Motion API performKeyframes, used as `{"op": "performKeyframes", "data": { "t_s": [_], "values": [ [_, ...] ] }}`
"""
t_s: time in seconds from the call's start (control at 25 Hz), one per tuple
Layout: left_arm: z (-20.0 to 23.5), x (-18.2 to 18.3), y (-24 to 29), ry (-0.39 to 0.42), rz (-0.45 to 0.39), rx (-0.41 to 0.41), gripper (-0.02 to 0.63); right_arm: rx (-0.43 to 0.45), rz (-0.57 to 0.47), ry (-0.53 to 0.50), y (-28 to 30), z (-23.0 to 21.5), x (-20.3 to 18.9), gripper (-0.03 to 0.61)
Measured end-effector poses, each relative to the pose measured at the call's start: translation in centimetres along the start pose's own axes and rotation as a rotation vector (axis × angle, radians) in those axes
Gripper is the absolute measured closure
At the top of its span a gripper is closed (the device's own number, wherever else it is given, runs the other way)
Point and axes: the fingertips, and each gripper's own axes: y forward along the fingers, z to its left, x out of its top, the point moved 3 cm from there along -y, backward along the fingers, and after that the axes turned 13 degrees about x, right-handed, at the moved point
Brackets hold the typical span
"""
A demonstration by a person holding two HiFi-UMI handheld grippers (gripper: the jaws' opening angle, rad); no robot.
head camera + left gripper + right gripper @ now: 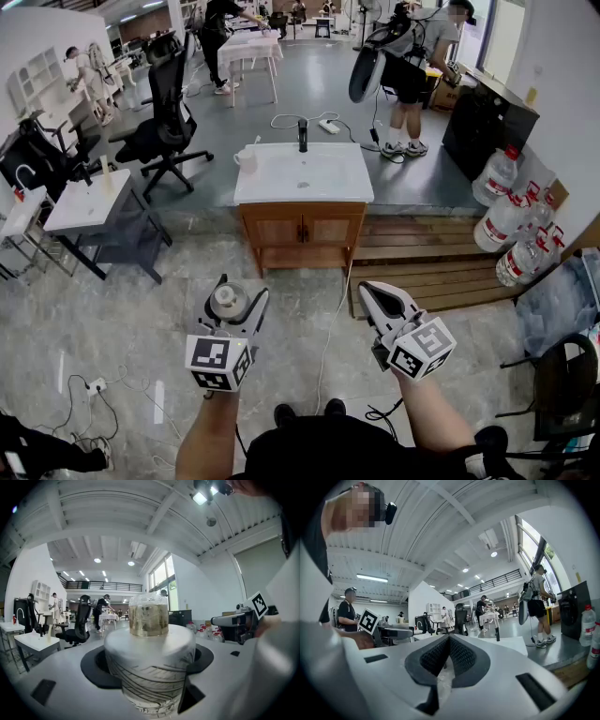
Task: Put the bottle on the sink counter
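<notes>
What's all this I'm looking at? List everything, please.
sink counter: one, white top, wooden cabinet, centre ahead
faucet: one, black, counter's back edge
mug: one, white, counter's left edge
office chair: one, black, left of counter
table: one, white, far left
water jugs: at least four, clear, red caps, right
person: one, standing behind counter
bottle: one, clear and white, between left jaws
left gripper: one, white, jaws gripping the bottle
right gripper: one, white, jaws shut, empty

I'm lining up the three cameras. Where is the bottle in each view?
Head view: the bottle is lower left of centre, clamped in the left gripper.
Left gripper view: it fills the centre foreground, upright between the jaws.
Right gripper view: it cannot be made out.
Shared landmark: the black office chair.
</notes>
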Motion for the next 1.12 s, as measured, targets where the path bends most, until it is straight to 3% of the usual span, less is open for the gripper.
{"op": "performKeyframes", "data": {
  "t_s": [0.52, 0.8, 1.12],
  "values": [
    [-2.2, -0.7, -0.1, -0.010, 0.033, -0.022, 0.269, -0.013, 0.008, 0.003, -2.1, -0.6, -0.5, 0.566],
    [-5.6, -0.1, 0.4, -0.023, 0.030, -0.021, 0.269, -0.071, -0.027, -0.032, -6.5, -3.1, 0.1, 0.565],
    [-10.4, -0.3, 1.2, -0.028, 0.034, -0.026, 0.268, -0.036, -0.022, -0.001, -10.5, -4.0, -1.3, 0.565]
  ]
}}
